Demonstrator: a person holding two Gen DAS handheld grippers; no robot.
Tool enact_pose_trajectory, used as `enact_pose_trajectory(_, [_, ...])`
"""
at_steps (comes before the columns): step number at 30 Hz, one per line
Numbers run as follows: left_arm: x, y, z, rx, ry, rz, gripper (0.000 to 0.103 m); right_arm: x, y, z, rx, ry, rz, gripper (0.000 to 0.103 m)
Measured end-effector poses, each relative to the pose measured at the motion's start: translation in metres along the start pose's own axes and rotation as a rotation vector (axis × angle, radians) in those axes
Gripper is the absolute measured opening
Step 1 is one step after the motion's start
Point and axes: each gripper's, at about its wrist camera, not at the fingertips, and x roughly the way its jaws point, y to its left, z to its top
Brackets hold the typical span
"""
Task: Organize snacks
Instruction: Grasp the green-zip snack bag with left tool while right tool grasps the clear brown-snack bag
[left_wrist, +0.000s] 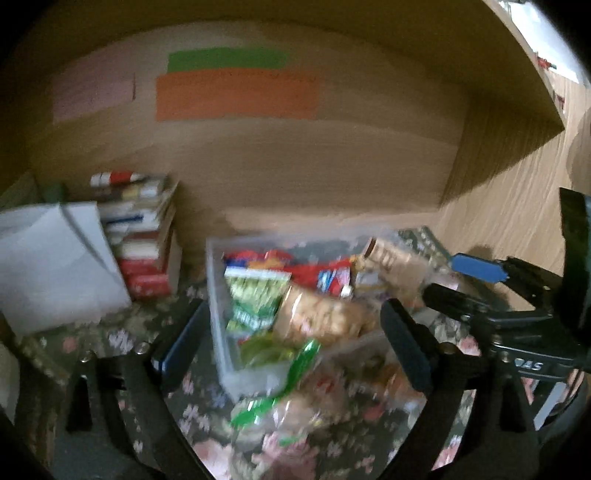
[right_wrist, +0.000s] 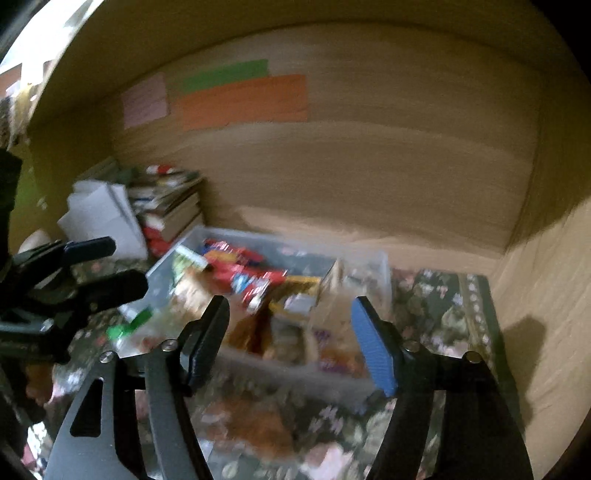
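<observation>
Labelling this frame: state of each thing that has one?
left gripper: open, holding nothing
right gripper: open, holding nothing
clear bin: no lid, filled with snack packs
green-trimmed bag: lying outside the bin on the cloth
books: stacked flat

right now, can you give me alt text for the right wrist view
The open right gripper hovers over a clear plastic bin packed with colourful snack packets, set on a dark floral cloth inside a wooden alcove. A stack of books sits behind the bin at left, and the left gripper reaches in from the left edge.
</observation>
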Motion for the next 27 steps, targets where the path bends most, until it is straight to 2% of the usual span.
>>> enact_pose_trajectory(5, [-0.002,0.008,-0.028,-0.029,0.051,0.02,0.096,-0.003,0.008,-0.027,0.004,0.054,0.027,0.075])
enact_pose_trajectory(12, [0.001,0.014,-0.062,-0.057,0.1,0.034,0.1,0.014,0.021,-0.059,0.034,0.174,0.087,0.077])
enact_pose_trajectory(17, [0.018,0.012,-0.076,-0.063,0.162,0.026,0.1,0.025,0.028,-0.071,0.024,0.231,0.097,0.084])
enact_pose_trajectory(21, [0.032,0.009,-0.078,-0.057,0.186,0.031,0.1,0.03,0.027,-0.071,0.011,0.25,0.055,0.084])
enact_pose_trajectory(24, [0.039,0.006,-0.075,-0.062,0.189,0.034,0.1,0.033,0.025,-0.068,0.008,0.25,0.034,0.081])
enact_pose_trajectory(26, [0.046,0.003,-0.074,-0.067,0.191,0.028,0.1,0.034,0.022,-0.068,0.019,0.252,0.049,0.07])
enact_pose_trajectory(27, [0.049,0.001,-0.073,-0.067,0.191,0.024,0.1,0.035,0.021,-0.068,0.019,0.253,0.044,0.069])
